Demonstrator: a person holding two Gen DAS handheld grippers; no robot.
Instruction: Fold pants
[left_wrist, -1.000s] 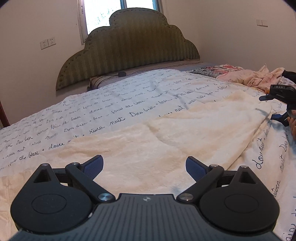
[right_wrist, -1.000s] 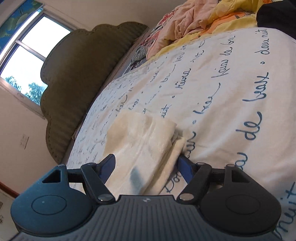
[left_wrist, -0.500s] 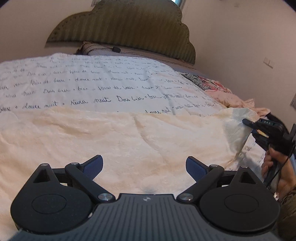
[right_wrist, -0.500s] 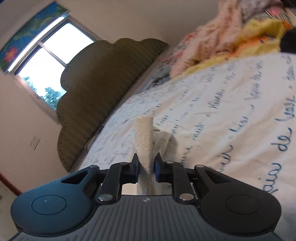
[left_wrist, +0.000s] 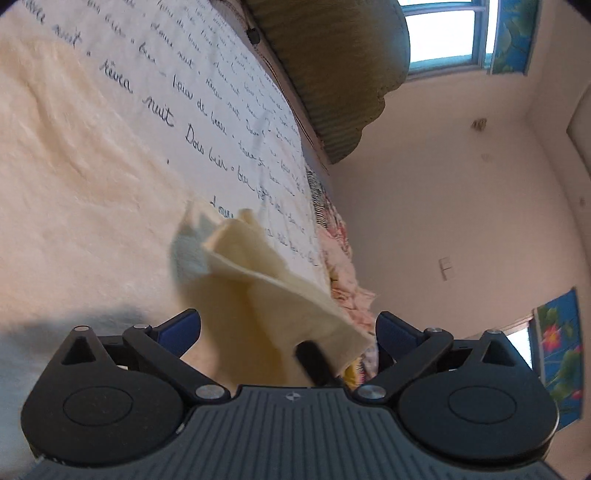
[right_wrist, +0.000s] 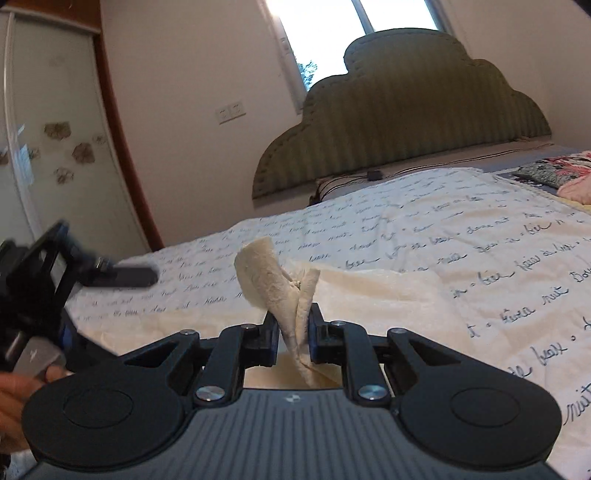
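Half a second ago the right claw (right_wrist: 293, 338) was already pinched on the cream pants (right_wrist: 369, 295) with the fabric low against the bedspread (right_wrist: 480, 229); now that pinched hem end stands up out of the jaws, curling over to the left above them. The rest of the garment trails away to the right across the bed, so its long axis runs roughly across the mattress, parallel to the green headboard (right_wrist: 406, 118). The right-wrist view has also swung round to face the headboard squarely.

The left claw (left_wrist: 288, 328) has tilted hard since the earlier frame (the bed now fills the upper left of its view and the wall the right). Its blue-padded fingers (left_wrist: 181, 326) are spread wide apart and grip nothing. The lifted corner of the pants (left_wrist: 258, 280) now hangs between and just ahead of them, where before the cloth lay flat in front. A blurred dark bar sits at the cloth's lower edge, likely part of the other tool, though I cannot tell for sure.

In the right-wrist view the left claw (right_wrist: 110, 275) appears at the left edge, near the raised hem but apart from it.
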